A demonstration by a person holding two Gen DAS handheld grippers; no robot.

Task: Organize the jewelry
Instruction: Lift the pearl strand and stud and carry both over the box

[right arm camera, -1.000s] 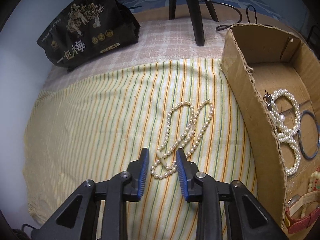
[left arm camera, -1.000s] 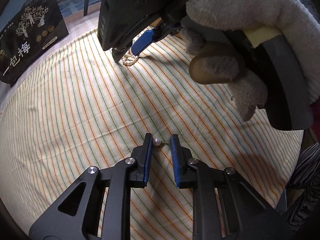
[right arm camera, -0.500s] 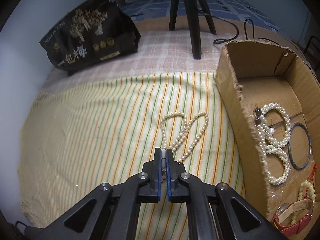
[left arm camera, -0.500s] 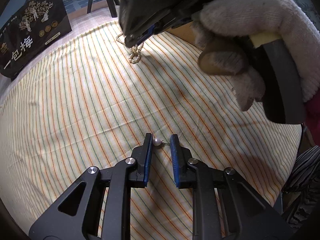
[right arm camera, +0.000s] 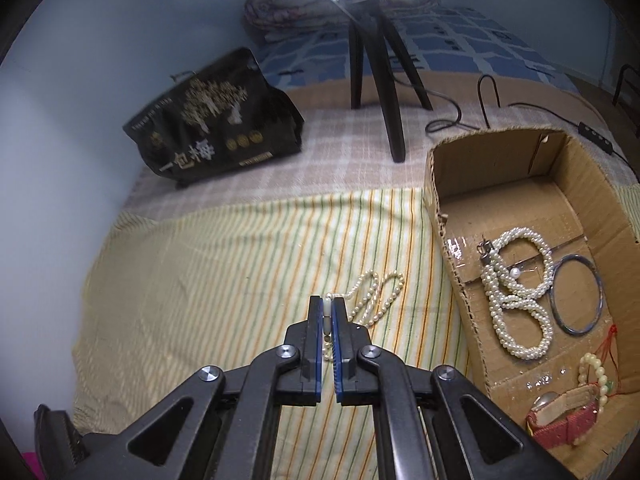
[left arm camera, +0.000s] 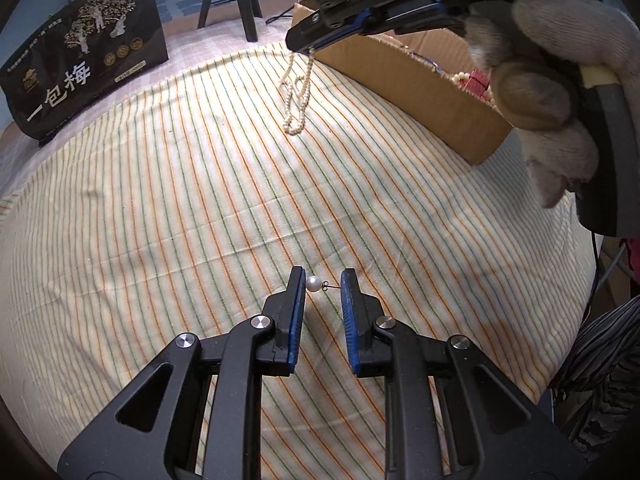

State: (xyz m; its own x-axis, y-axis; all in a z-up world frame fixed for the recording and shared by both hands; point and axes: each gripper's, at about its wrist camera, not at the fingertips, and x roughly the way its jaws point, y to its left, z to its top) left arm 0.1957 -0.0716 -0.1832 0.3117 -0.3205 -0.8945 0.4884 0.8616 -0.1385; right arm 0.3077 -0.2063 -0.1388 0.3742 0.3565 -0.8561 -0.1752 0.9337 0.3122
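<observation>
My right gripper (right arm camera: 327, 304) is shut on a pearl necklace (right arm camera: 376, 292) and holds it lifted; its loops hang down toward the striped cloth (right arm camera: 224, 280). In the left wrist view the necklace (left arm camera: 298, 88) dangles from the right gripper (left arm camera: 310, 46) near the cardboard box (left arm camera: 404, 80). My left gripper (left arm camera: 323, 278) is open, low over the cloth, with a single pearl earring (left arm camera: 315, 283) lying between its fingertips. The open box (right arm camera: 440, 216) at the right holds pearl strands (right arm camera: 516, 300), a bangle (right arm camera: 576, 294) and a red watch (right arm camera: 564, 420).
A black printed bag (right arm camera: 216, 120) stands at the back left. A black tripod (right arm camera: 376, 92) and cables (right arm camera: 488, 96) stand behind the box. A gloved hand (left arm camera: 560, 80) holds the right gripper.
My right gripper closed on the pearl necklace and lifted it off the cloth, moving up and right toward the box. My left gripper stayed open around the earring.
</observation>
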